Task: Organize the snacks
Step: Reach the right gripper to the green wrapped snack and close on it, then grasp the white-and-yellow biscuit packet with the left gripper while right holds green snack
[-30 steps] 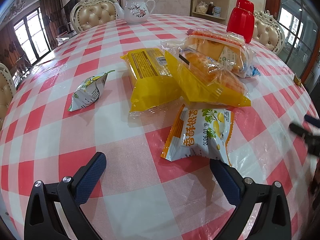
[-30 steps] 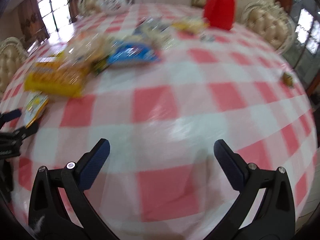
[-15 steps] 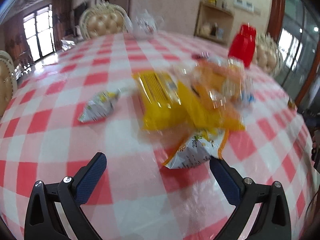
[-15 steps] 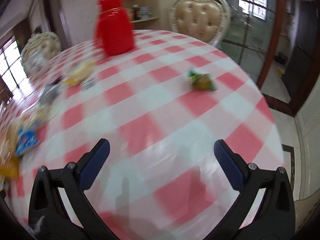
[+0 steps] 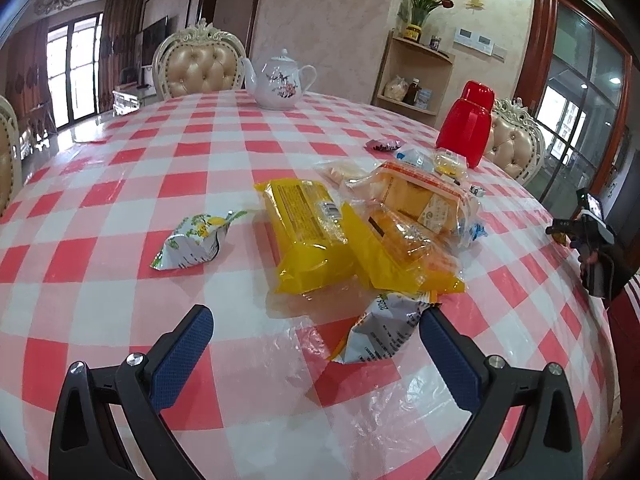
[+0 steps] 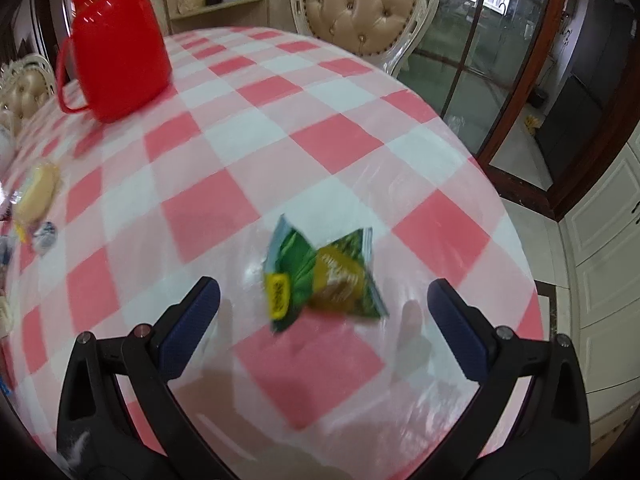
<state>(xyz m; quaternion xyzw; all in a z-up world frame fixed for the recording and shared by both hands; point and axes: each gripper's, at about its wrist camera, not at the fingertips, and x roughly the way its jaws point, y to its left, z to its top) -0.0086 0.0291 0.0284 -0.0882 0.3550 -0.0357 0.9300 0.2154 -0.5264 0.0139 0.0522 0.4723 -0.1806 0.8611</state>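
On the counter point(image 6: 304, 128), with its red-and-white checked cloth, a small green and yellow snack packet point(image 6: 324, 278) lies flat, well in front of the red jug point(image 6: 116, 40) and near the counter's edge; its long axis runs across the right wrist view and its yellow label end points toward the jug's side. The right gripper point(image 6: 323, 308) hangs over it with the jaws spread wide; they have just been closing a little, the packet lies between them, and neither pad touches it. The picture there is somewhat blurred. In the left wrist view the left gripper point(image 5: 316, 336) also has its jaws spread, pinching nothing; a white and orange snack pouch point(image 5: 380, 330) lies just beside its right-hand pad, whether touching cannot be told. Beyond the pouch, toward the jug point(image 5: 464, 126), lie two yellow cake packs point(image 5: 308, 236), long axes running away from the camera, and a clear bread bag point(image 5: 424, 196) behind them. A white and green pouch point(image 5: 192, 242) lies apart, its crimped end pointing toward the yellow packs.
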